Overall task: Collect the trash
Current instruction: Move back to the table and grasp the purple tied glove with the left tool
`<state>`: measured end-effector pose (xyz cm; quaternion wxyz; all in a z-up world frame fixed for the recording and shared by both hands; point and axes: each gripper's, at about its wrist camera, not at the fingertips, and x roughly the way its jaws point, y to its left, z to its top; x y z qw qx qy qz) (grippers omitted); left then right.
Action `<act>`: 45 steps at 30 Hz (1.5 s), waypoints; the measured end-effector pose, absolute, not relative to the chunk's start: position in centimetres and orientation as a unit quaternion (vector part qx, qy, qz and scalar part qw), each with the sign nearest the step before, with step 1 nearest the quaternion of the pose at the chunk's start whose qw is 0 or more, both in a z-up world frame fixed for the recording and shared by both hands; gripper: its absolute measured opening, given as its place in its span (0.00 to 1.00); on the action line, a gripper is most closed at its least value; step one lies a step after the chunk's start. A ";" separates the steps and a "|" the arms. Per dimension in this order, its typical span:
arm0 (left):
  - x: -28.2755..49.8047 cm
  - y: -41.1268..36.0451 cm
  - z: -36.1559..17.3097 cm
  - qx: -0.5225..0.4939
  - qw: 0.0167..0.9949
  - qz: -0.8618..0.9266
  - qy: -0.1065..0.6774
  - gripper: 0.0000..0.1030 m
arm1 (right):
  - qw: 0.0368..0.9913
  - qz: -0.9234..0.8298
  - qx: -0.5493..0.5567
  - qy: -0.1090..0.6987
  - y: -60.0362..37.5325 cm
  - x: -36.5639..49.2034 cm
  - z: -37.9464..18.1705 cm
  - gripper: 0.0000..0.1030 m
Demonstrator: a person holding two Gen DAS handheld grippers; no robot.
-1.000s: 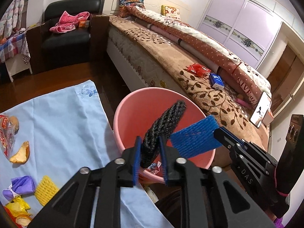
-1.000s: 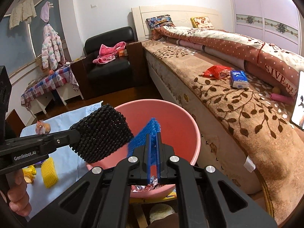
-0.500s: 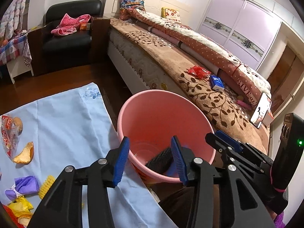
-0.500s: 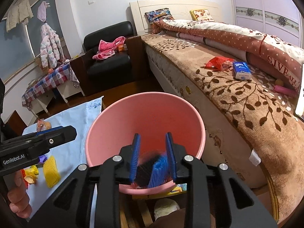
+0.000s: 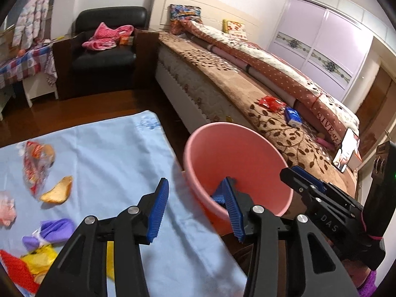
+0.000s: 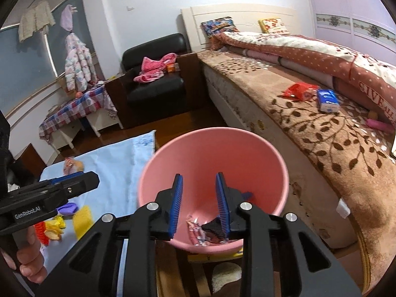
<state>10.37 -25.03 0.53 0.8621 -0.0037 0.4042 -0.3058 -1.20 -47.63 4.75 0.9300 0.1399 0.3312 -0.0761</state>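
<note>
Trash lies in two places: some already sits at the bottom of the round pink plastic bucket [image 6: 259,163], and the rest is scattered on the pale blue cloth [image 5: 104,153] that covers the table to my left. Inside the bucket, from my right wrist view, I see a black foam net [image 6: 212,227] beside a crinkled silvery wrapper [image 6: 195,230], and a scrap of blue foam net [image 6: 247,195] just behind my right pad. My right gripper [image 6: 199,203] hangs over the bucket's near rim with its blue ribbed pads parted a modest way and nothing between them. My left gripper [image 5: 195,212] stands wide apart and bare; one pad is over the cloth, the other over the bucket's edge. On the cloth I make out a curved piece of orange peel [image 5: 58,190], a clear snack bag with red print [image 5: 36,163], a purple crumpled wrapper [image 5: 53,231], a yellow crumpled wrapper [image 5: 40,259] and a red foam net [image 5: 17,271] at the corner; the pinkish lump [image 5: 6,209] at the left edge is too blurred to name, perhaps tissue. The bucket stands between the table and the bed with the brown leaf-patterned blanket [image 6: 334,148].
</note>
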 end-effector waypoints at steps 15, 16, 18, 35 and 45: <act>8.6 -12.7 0.5 -0.001 0.906 -0.208 0.369 0.43 | 0.927 0.022 0.119 0.354 -39.0 0.5 4.9 0.27; 8.4 -11.8 0.6 0.001 0.909 -0.201 0.365 0.43 | 0.927 0.029 0.117 0.356 -38.4 0.6 4.9 0.27; 7.9 -9.6 0.5 0.004 0.915 -0.182 0.359 0.44 | 0.925 0.042 0.117 0.360 -37.4 0.9 4.9 0.27; 6.8 -1.6 -1.9 0.013 0.916 -0.152 0.372 0.48 | 0.897 0.108 0.091 0.419 -31.0 2.3 2.6 0.27; 10.8 -3.3 -4.8 0.008 0.887 -0.203 0.415 0.48 | 0.880 0.128 0.085 0.450 -29.6 2.9 1.0 0.27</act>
